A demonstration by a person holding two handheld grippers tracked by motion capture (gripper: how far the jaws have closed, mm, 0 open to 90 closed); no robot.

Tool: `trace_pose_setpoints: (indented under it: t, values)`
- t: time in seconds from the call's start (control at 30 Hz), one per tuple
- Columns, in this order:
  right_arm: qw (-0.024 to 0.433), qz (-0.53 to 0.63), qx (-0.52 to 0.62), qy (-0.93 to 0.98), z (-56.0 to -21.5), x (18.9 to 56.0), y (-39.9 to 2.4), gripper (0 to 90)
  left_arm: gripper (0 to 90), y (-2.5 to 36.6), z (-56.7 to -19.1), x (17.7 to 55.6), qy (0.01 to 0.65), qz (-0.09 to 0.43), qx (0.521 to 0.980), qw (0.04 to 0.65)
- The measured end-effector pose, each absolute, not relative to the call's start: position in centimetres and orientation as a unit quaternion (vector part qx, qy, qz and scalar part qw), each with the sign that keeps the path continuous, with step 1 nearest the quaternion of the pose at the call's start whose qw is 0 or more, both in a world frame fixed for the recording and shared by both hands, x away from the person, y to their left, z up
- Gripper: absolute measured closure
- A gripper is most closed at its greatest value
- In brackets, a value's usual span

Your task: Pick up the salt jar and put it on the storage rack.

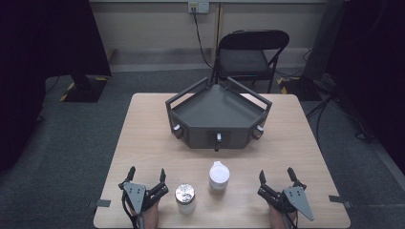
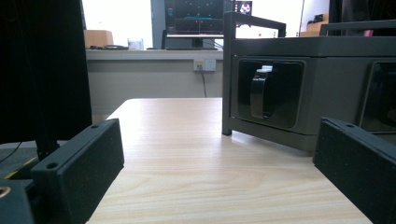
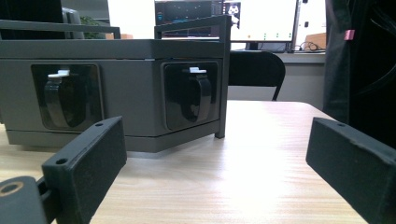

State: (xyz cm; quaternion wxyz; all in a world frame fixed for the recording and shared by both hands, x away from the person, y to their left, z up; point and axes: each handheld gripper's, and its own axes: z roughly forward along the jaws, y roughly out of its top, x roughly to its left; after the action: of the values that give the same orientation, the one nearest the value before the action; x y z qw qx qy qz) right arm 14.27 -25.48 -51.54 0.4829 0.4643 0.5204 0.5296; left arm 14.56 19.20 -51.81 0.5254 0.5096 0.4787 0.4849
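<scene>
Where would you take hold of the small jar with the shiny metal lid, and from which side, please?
Probably around the glass body just below the lid. The jar stands upright and alone on the table, right beside the open left gripper, so a level approach from its left looks easiest. The white-lidded jar stands apart, out of the way.

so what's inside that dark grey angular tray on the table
From the high view, the dark grey angular tray shows a bare flat floor, with nothing lying on it. The strip just behind its front wall is hidden by that wall. The two small jars stand outside it, nearer the grippers.
</scene>
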Motion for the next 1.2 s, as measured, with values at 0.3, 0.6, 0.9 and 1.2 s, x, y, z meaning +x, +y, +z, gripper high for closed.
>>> trace_pose_setpoints:
  t: [0.3,0.6,0.9,1.2]
  values:
    - [0.487,0.526,0.468,0.517,-51.55,14.25,-25.24,3.6,0.6,19.20,-51.81,14.56,0.479,0.485,0.510,0.525]
    - [0.487,0.526,0.468,0.517,-51.56,14.25,-25.24,3.5,0.6,19.20,-51.81,14.56,0.479,0.485,0.510,0.525]
    - [0.487,0.526,0.468,0.517,-51.55,14.25,-25.23,3.5,0.6,19.21,-51.81,14.56,0.478,0.485,0.510,0.526]
    - [0.488,0.524,0.469,0.516,-51.54,14.24,-25.14,3.7,0.6,19.22,-51.80,14.56,0.478,0.484,0.510,0.526]
